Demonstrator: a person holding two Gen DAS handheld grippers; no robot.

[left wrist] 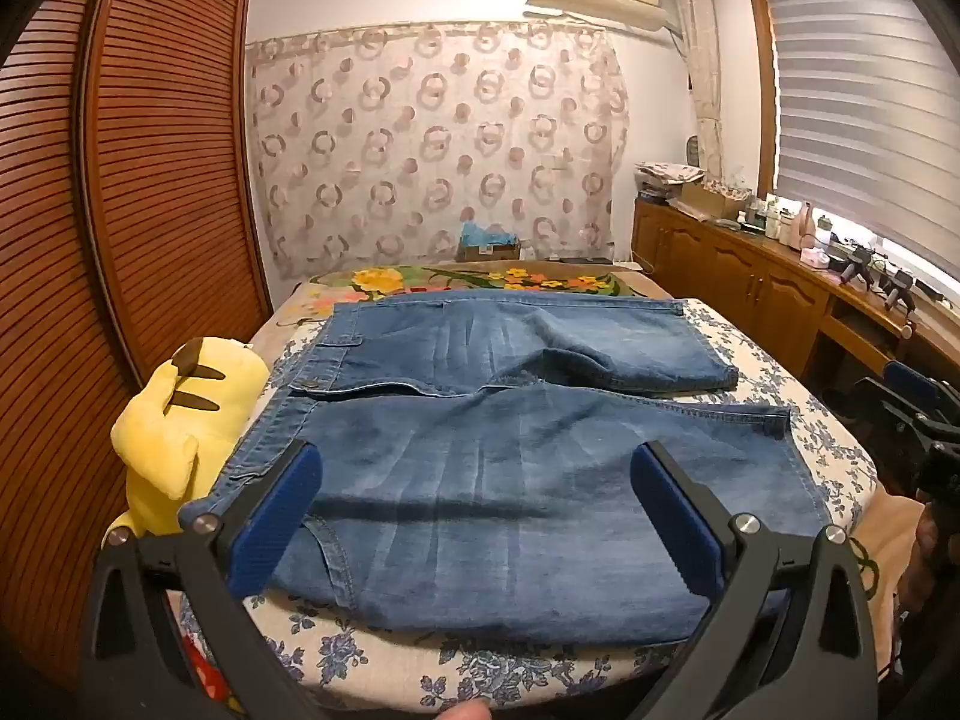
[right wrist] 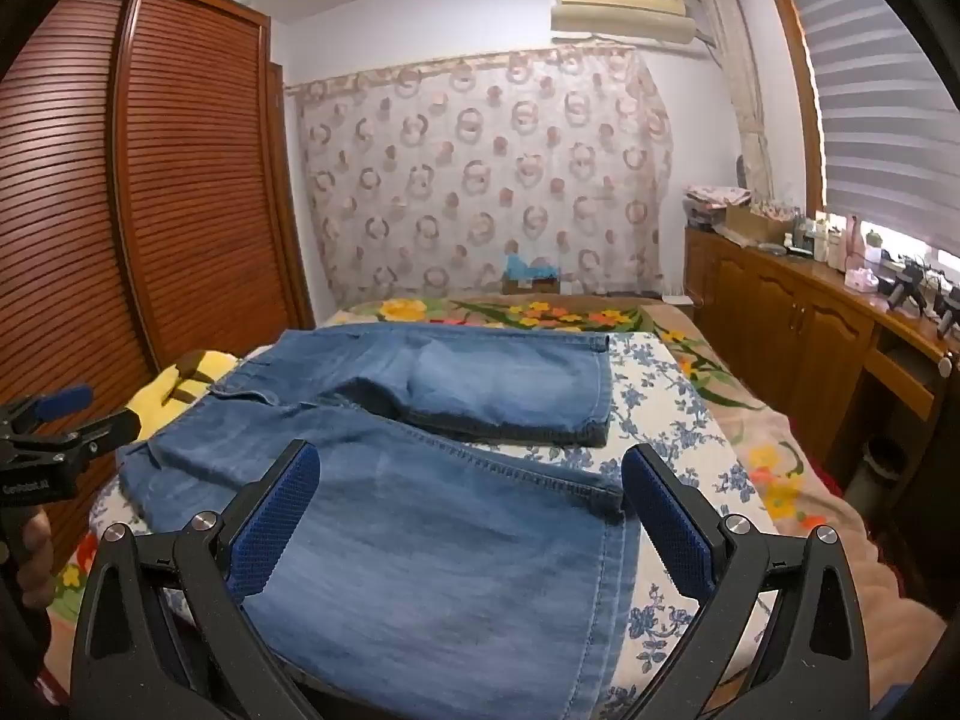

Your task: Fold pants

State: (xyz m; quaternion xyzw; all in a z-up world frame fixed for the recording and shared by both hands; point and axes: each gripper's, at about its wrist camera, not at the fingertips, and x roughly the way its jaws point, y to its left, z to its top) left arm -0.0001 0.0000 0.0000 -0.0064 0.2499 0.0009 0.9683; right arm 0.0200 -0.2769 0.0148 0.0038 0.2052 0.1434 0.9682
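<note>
Blue denim pants [left wrist: 510, 450] lie spread on the bed, waistband at the left, both legs running to the right. The far leg [left wrist: 600, 348] sits a little apart from the near one. My left gripper [left wrist: 474, 480] hovers wide open above the near leg close to the waist, nothing between its blue pads [left wrist: 276, 516]. In the right wrist view the same pants [right wrist: 432, 552] fill the foreground, and my right gripper [right wrist: 468, 480] stands wide open over the near leg's hem end, holding nothing. The left gripper [right wrist: 60, 420] shows at the left edge there.
A yellow plush toy [left wrist: 180, 420] lies left of the waistband. The bed [left wrist: 798, 420] has a blue-flowered sheet. A louvred wooden wardrobe [left wrist: 150, 180] stands at the left, and a cluttered wooden cabinet [left wrist: 780, 276] runs along the right under the window.
</note>
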